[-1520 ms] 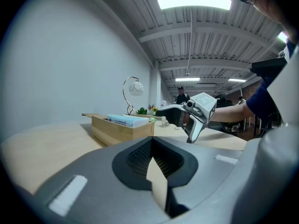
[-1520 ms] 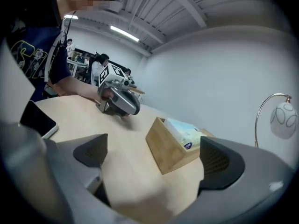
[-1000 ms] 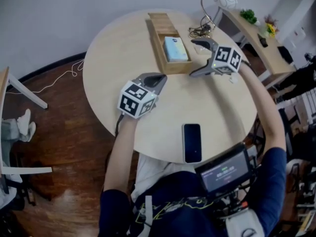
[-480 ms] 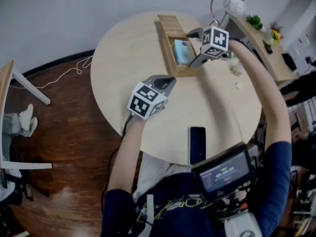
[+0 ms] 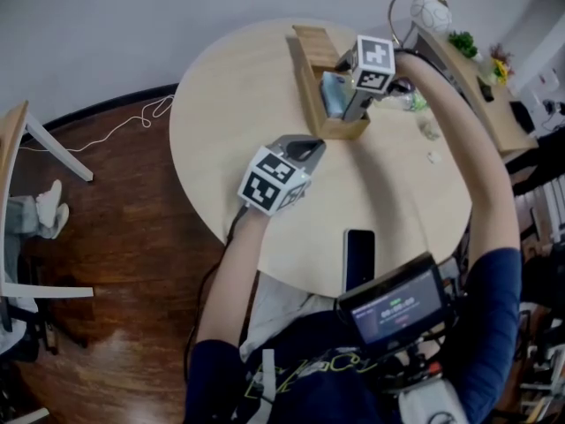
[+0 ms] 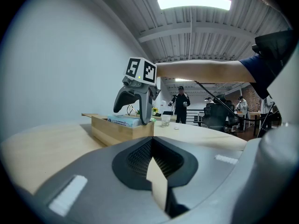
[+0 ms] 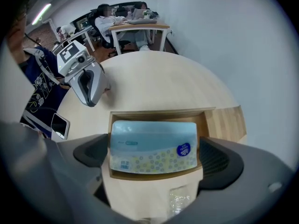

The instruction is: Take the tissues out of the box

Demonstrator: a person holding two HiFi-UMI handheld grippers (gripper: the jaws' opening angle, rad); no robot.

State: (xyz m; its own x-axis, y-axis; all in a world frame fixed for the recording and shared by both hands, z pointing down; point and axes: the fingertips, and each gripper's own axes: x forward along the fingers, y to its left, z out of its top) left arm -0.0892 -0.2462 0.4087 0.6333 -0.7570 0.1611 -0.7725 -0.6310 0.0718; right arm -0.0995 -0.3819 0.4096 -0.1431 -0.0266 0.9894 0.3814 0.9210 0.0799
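Note:
A long open wooden box lies at the far side of the round table. In it sits a light blue tissue pack. My right gripper points down into the box. In the right gripper view it is open, one jaw at each short end of the tissue pack, which rests in the box. My left gripper rests low over the table's middle, jaws shut and empty. The left gripper view shows my left gripper, the box, and the right gripper.
A black phone lies near the table's front edge. A small clear cup and some bits lie right of the box. A lamp and side desk stand at the far right, a cable on the floor.
My right gripper has swung left from beside the box to over it and come down around the tissue pack. The left gripper has hardly moved.

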